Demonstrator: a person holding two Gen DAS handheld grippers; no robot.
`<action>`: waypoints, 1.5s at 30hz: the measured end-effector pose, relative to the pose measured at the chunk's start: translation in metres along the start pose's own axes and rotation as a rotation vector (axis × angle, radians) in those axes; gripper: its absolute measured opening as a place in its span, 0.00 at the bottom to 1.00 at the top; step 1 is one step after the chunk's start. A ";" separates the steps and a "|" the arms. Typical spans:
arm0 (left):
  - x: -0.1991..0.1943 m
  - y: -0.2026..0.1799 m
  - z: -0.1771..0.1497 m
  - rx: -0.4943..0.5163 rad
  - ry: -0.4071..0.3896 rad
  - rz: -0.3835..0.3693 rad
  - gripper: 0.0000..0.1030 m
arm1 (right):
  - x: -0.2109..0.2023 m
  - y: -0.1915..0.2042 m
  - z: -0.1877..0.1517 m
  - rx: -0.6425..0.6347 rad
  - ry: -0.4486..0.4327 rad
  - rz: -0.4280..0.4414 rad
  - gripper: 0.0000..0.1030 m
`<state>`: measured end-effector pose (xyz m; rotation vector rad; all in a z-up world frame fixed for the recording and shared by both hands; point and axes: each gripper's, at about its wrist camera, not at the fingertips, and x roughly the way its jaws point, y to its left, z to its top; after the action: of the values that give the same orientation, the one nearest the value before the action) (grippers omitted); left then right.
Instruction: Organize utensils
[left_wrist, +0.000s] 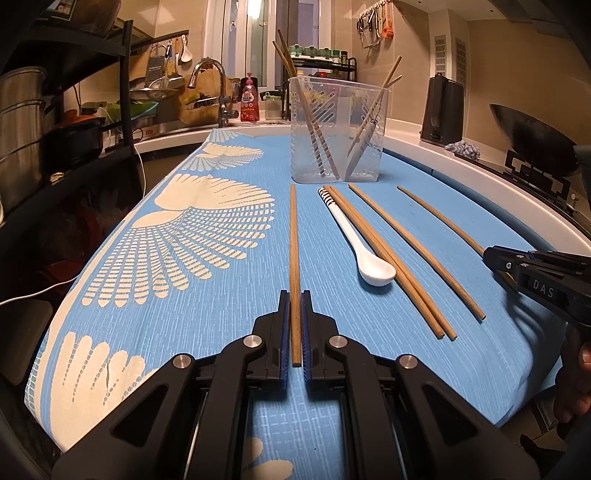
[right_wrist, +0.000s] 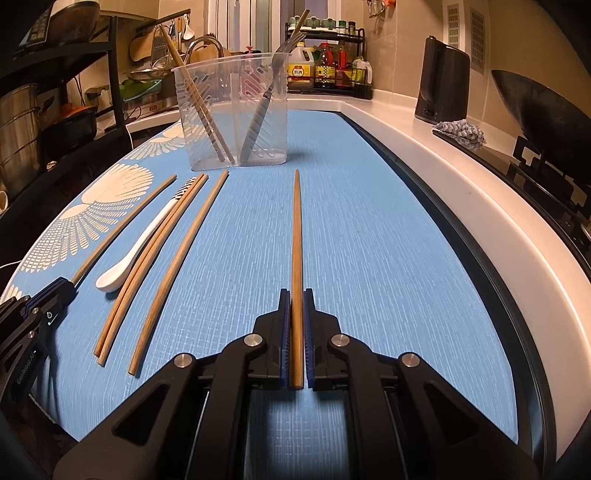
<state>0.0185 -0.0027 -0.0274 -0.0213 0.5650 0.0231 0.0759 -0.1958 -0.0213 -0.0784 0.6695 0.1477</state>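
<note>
Chopsticks are what I have in both tools: my left gripper (left_wrist: 295, 295) has its jaws pinched on the near end of one wooden chopstick (left_wrist: 294, 251), and my right gripper (right_wrist: 295, 293) has its jaws pinched the same way on another chopstick (right_wrist: 296, 236), each stick running straight ahead from the jaws toward the clear plastic utensil holder (left_wrist: 336, 129). Both sticks lie low along the blue cloth (left_wrist: 229, 314) that covers the bench; I cannot tell whether their far tips touch it. Between my two held sticks, still on the cloth, I see a white ceramic spoon (left_wrist: 364, 254) with a striped handle, a pair of chopsticks (left_wrist: 388, 258) lying side by side and touching just beside the spoon, and a single chopstick (left_wrist: 417, 251) a little further right. The holder stands upright at the far end of the cloth, already carrying a few chopsticks leaning to its left side and, from the right wrist view, a fork (right_wrist: 267, 92) with a grey handle leaning in its right compartment. A black kettle (right_wrist: 441, 81) stands on the white counter beyond, well apart from the utensils.
</note>
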 end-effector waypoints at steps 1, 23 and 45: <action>0.000 0.000 0.000 0.000 0.000 -0.001 0.06 | 0.000 0.000 0.000 -0.001 0.000 -0.001 0.07; -0.014 -0.001 0.010 0.011 -0.048 -0.003 0.05 | -0.027 -0.002 0.009 0.003 -0.069 -0.004 0.06; -0.047 0.005 0.051 0.021 -0.183 0.003 0.05 | -0.076 -0.005 0.053 -0.014 -0.208 0.019 0.06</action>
<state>0.0057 0.0027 0.0408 0.0024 0.3823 0.0220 0.0499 -0.2028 0.0676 -0.0687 0.4617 0.1763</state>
